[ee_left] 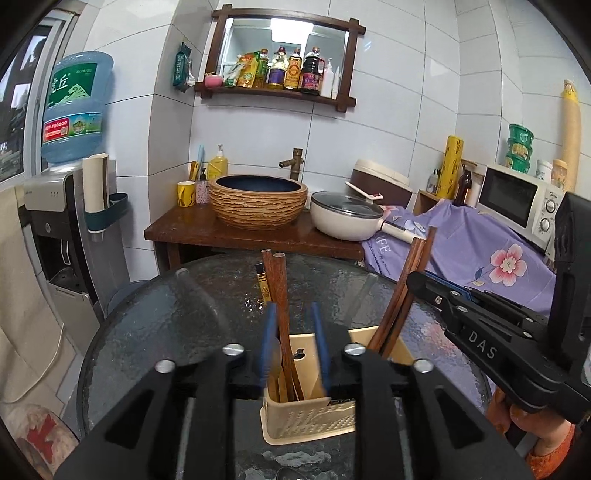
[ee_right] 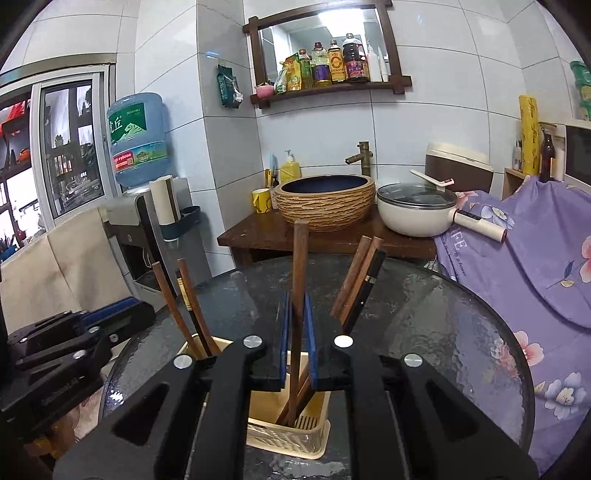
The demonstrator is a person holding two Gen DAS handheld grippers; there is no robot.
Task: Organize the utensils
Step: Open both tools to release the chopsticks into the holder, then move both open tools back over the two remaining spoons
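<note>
Chopsticks stand loose between both grippers' slightly parted jaws over the holder.

**Bright, even indoor light, heavy fisheye bend**

Lit from above, perhaps by a ceiling lamp mirrored in the dark wood-framed wall mirror. Small glints on the round dark textured-glass table. Tile lines bowed, corners vignetted black. Slightly soft on the nearest blue finger pads; sharp beyond.

Chopsticks stand in a holder on the counter (basin and pot on the washstand behind).
</note>
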